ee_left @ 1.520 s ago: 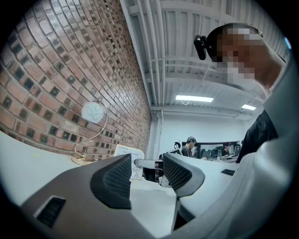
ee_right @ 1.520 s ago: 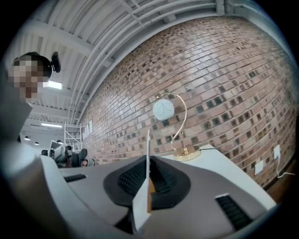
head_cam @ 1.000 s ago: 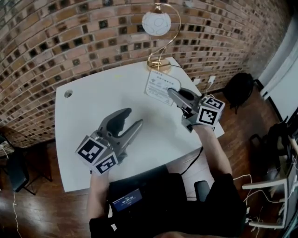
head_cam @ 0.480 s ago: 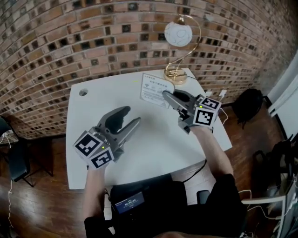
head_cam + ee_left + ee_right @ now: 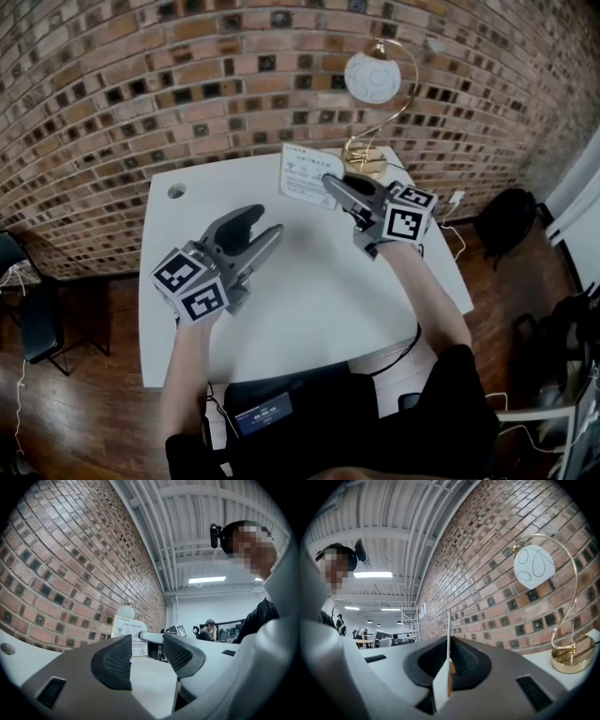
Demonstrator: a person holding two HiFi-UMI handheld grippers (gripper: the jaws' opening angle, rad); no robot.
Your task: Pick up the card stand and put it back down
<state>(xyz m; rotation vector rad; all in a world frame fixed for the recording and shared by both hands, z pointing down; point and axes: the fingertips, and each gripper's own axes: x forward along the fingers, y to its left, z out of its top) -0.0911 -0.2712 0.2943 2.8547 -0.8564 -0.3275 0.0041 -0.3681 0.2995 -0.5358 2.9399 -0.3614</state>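
The card stand (image 5: pixel 305 175) is a white upright sign with printed icons near the table's far edge, left of the lamp base. My right gripper (image 5: pixel 330 185) is shut on its right edge. In the right gripper view the card stand (image 5: pixel 448 644) shows edge-on, pinched between the dark pads. I cannot tell whether its foot touches the table. My left gripper (image 5: pixel 255 225) is open and empty over the table's middle, well short of the card. In the left gripper view the card stand (image 5: pixel 128 634) stands beyond the left gripper (image 5: pixel 146 656).
A gold arc lamp with a white globe (image 5: pixel 371 79) has its base (image 5: pixel 364 159) just right of the card. The white table (image 5: pixel 309 300) has a cable hole (image 5: pixel 176 191) at far left. The brick wall (image 5: pixel 187 84) rises right behind it. A black unit (image 5: pixel 281 403) sits at the near edge.
The right gripper has carried the card stand from in front of the lamp base to its left, nearer the wall. The left gripper stays open and keeps its place.
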